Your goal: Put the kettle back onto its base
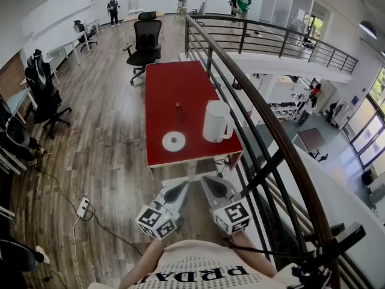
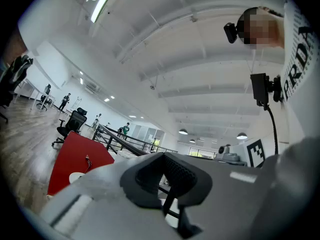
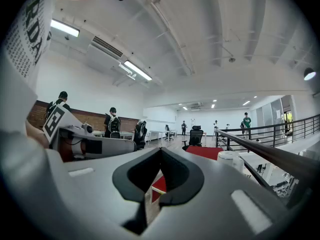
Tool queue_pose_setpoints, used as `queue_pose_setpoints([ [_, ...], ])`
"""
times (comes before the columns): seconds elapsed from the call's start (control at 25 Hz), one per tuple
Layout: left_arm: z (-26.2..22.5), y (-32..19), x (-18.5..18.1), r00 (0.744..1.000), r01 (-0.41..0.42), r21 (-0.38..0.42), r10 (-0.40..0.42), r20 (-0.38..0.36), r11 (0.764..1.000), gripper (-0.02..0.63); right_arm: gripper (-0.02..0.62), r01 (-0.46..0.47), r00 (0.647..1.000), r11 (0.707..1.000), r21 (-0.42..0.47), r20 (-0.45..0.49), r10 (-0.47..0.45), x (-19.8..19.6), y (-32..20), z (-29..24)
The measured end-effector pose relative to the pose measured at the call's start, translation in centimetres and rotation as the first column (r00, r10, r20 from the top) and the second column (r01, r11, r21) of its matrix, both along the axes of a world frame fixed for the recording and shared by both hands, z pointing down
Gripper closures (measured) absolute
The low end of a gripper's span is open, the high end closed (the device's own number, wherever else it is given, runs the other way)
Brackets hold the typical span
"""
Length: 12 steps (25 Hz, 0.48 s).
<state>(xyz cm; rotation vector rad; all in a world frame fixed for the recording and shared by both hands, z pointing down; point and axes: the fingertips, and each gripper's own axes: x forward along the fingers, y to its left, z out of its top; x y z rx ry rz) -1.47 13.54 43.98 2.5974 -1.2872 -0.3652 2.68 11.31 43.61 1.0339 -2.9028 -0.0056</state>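
A white kettle [image 1: 216, 121] stands upright on the red table [image 1: 174, 83], near its right front corner. Its round white base [image 1: 174, 141] lies to the left of it, apart from the kettle, with a small cable piece [image 1: 178, 108] behind the base. Both grippers hover side by side close to my body, short of the table's near edge. The left gripper [image 1: 179, 190] and the right gripper [image 1: 210, 185] are both shut with nothing between the jaws. The right gripper view shows the kettle [image 3: 231, 156] far ahead at the right. The left gripper view shows the base [image 2: 75, 176] on the table [image 2: 75, 154].
A dark metal railing [image 1: 252, 101] runs along the table's right side, with a drop to a lower floor beyond. A black office chair [image 1: 146, 41] stands at the table's far end. A power strip [image 1: 83, 207] and cables lie on the wooden floor at left. People stand far back.
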Motion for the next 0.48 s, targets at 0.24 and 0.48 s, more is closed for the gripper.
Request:
queue_pose_setpoints([
  [0.24, 0.41, -0.05, -0.56, 1.0, 0.003, 0.001, -0.003, -0.006, 1.0, 0.615, 0.588, 0.013, 1.0, 1.0, 0.002, 0.012, -0.013, -0.65, 0.26, 0.26],
  [0.48, 0.49, 0.09, -0.68, 1.0, -0.004, -0.001, 0.004, -0.008, 1.0, 0.615, 0.588, 0.024, 1.0, 1.0, 0.006, 0.002, -0.024, -1.02, 0.67, 0.33],
])
